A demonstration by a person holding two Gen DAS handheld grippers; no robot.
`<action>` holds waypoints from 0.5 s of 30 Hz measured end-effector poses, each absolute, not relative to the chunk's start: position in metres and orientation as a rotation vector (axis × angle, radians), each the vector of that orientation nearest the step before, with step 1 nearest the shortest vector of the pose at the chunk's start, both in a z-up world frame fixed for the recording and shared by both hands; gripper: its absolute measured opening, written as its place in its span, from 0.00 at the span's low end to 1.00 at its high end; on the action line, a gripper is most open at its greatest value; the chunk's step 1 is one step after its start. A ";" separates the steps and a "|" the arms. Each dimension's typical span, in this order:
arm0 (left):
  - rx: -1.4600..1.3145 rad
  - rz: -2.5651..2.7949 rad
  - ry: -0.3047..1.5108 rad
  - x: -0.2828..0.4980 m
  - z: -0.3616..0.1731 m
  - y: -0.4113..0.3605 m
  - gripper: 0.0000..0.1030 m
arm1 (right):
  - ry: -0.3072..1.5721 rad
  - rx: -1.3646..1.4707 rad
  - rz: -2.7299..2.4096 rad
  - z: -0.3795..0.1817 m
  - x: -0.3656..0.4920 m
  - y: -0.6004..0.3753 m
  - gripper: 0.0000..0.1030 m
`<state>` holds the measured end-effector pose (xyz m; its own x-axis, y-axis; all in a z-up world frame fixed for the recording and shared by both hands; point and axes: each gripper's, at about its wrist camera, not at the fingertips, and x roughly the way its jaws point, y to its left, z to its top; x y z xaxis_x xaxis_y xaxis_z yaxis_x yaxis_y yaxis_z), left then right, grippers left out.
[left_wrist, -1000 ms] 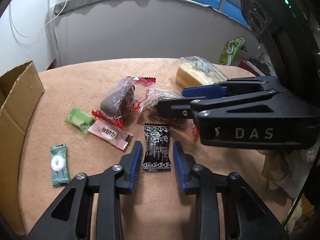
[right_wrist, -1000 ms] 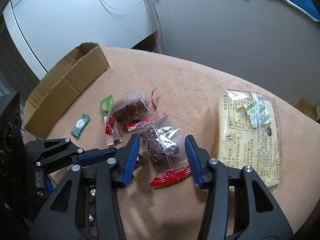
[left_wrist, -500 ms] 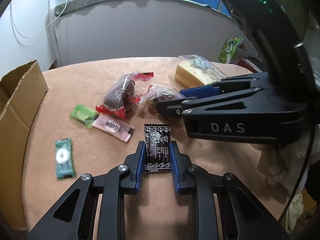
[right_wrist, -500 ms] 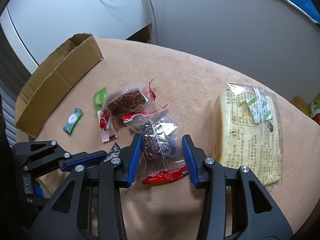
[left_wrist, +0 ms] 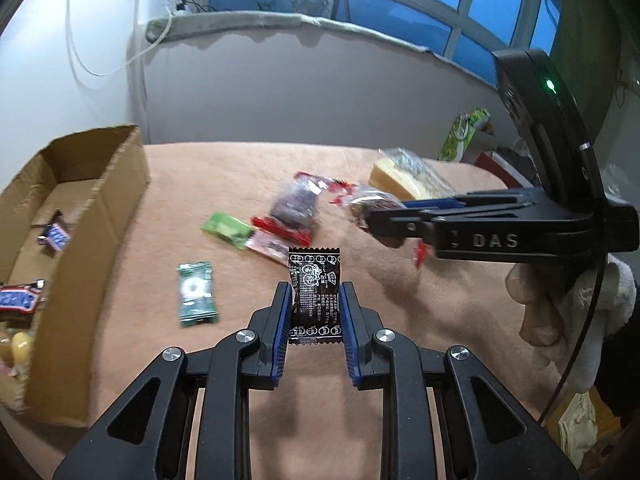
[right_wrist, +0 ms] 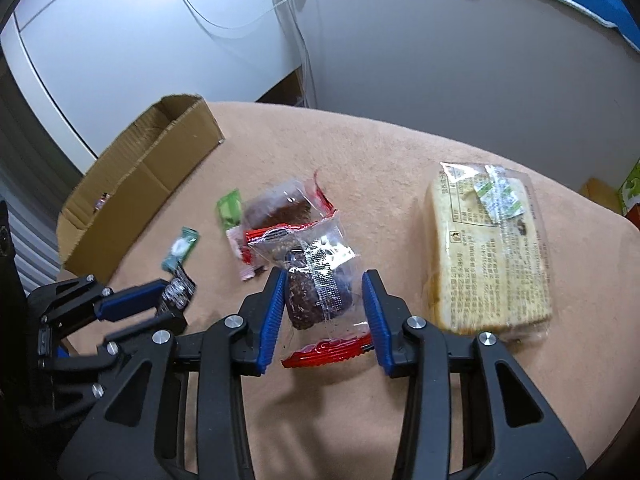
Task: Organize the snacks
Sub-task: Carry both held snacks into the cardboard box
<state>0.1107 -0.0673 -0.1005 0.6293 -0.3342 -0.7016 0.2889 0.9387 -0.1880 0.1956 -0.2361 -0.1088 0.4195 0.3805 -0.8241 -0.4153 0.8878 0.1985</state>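
left claw (left_wrist: 315, 312): black candy packet (left_wrist: 315, 286) is held | right claw (right_wrist: 325, 312): clear-wrapped cake (right_wrist: 316, 284) is gripped | cardboard box (left_wrist: 80, 216): few snacks are stored | worktop (right_wrist: 400, 152): several are left

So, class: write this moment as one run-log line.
left gripper: shut on black packet | right gripper: shut on clear cake wrapper | cardboard box: open, holds snacks

We see each gripper, left gripper (left_wrist: 314, 312) and right gripper (right_wrist: 325, 312), built of black struts, blue ribbed pads (left_wrist: 282, 332), silver screws; "DAS" lettering marks one.
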 end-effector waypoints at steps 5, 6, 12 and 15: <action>-0.077 -0.326 0.769 0.098 -0.086 -0.044 0.21 | 0.987 -0.034 0.519 -0.089 0.184 -0.230 0.40; -0.079 -0.316 0.759 0.096 -0.083 -0.038 0.21 | 0.981 -0.033 0.524 -0.085 0.182 -0.228 0.40; -0.089 -0.256 0.714 0.087 -0.071 -0.008 0.21 | 0.933 -0.036 0.560 -0.061 0.178 -0.205 0.40; -0.097 -0.224 0.694 0.083 -0.065 0.008 0.21 | 0.914 -0.038 0.581 -0.052 0.179 -0.192 0.40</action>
<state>0.0831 0.0084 -0.0654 0.7459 -0.2363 -0.6227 0.1722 0.9716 -0.1624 0.1786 -0.1921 -0.0522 0.4687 0.4581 -0.7553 -0.4898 0.8463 0.2094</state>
